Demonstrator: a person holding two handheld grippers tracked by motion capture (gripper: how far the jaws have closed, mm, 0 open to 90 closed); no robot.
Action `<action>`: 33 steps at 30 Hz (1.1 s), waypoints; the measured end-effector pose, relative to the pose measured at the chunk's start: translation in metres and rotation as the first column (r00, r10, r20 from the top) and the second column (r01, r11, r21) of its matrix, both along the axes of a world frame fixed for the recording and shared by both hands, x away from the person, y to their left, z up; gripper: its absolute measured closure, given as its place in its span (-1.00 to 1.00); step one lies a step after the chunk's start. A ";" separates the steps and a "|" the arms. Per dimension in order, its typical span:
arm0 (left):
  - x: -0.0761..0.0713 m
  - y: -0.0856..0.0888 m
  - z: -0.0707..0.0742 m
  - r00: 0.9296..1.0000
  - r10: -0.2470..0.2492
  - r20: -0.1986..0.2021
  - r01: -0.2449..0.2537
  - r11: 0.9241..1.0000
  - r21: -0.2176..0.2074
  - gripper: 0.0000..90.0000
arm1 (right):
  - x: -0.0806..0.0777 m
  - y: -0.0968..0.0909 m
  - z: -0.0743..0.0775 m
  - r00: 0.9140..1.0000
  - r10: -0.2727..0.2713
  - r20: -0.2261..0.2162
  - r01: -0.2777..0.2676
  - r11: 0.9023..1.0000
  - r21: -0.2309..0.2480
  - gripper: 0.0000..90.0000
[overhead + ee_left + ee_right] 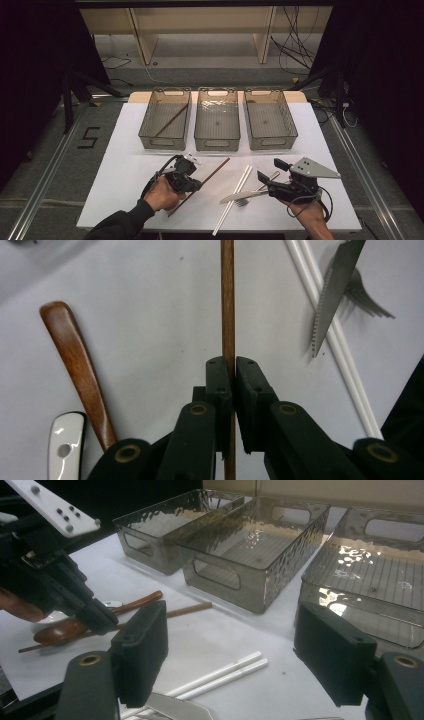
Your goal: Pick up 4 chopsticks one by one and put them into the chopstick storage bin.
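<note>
The left gripper's fingers (220,385) are clamped on a brown chopstick (228,300) near the table's (125,150) front edge; its long axis runs diagonally toward the left bin (165,120), which holds its mate. A wooden spoon (75,365) lies just beside. The right gripper (230,655) waits with jaws apart over the white chopsticks (220,675), knife (332,295) and fork (367,297).

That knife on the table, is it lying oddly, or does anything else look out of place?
Slightly. The knife lies across the fork and the white chopsticks in a loose heap. One brown chopstick lies in the left bin, while its partner is on the table, clamped in the left tongs.
</note>
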State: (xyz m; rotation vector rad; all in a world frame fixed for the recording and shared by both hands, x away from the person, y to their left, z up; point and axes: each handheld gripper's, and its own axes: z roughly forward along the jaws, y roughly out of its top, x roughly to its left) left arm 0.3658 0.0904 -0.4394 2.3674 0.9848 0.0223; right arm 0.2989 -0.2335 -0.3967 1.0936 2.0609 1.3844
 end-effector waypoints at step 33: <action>0.035 0.054 0.076 0.973 0.150 0.176 -0.118 0.977 -0.178 0.88 | 0.000 0.000 -0.001 1.000 -0.003 -0.007 0.003 1.000 -0.001 -0.32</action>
